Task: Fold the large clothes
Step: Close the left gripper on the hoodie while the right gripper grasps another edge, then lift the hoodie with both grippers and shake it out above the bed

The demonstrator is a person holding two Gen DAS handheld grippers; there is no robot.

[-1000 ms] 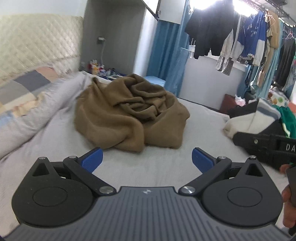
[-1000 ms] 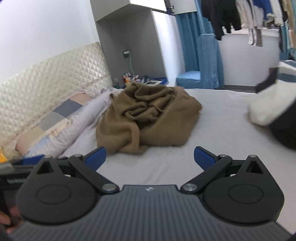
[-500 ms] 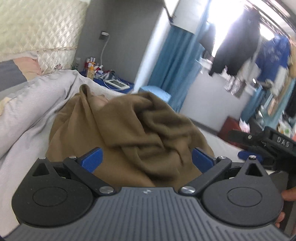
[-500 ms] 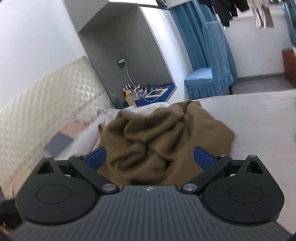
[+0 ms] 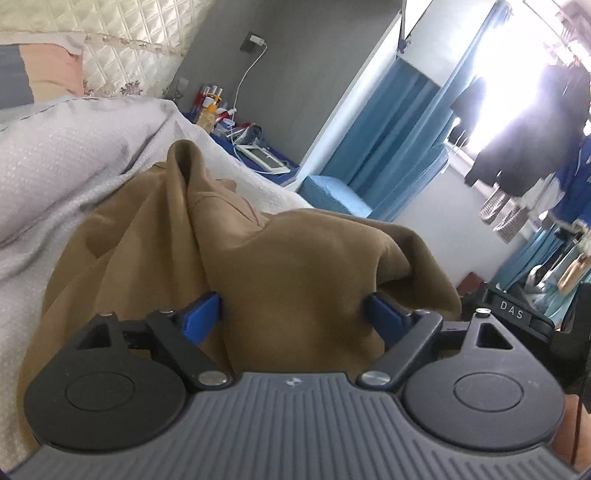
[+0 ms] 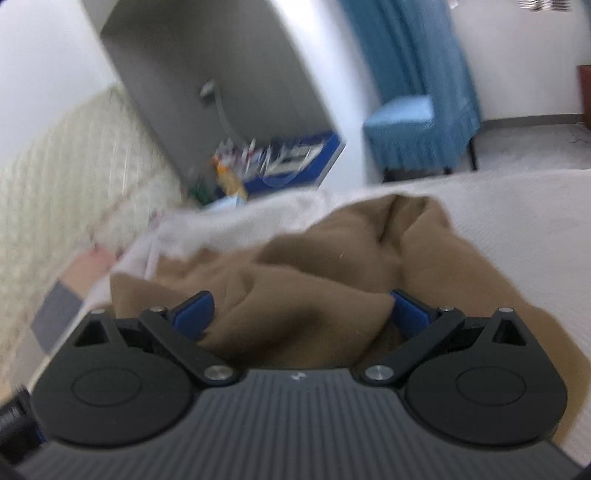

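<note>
A large brown garment (image 5: 295, 258) lies crumpled in a heap on the white bed sheet (image 6: 517, 206). My left gripper (image 5: 293, 312) has pushed into the near side of the heap. A thick fold of the brown cloth bulges between its blue pads (image 5: 201, 310), and its jaws are closing while still wide apart. In the blurred right wrist view, my right gripper (image 6: 301, 312) is also sunk into the brown garment (image 6: 332, 266). Its jaws are spread wide with cloth between them. The right gripper's black body shows at the right edge of the left wrist view.
A grey quilt (image 5: 74, 155) lies along the left of the bed below a padded headboard (image 5: 129, 33). Behind the bed stand a cluttered blue bedside table (image 5: 255, 147), a blue chair (image 6: 402, 125) and blue curtains (image 5: 399, 122). Clothes hang at the right (image 5: 517, 147).
Both grippers have moved forward and down, from well short of the brown heap into it. Cloth now sits between both pairs of pads, and the left jaws have narrowed a little.
</note>
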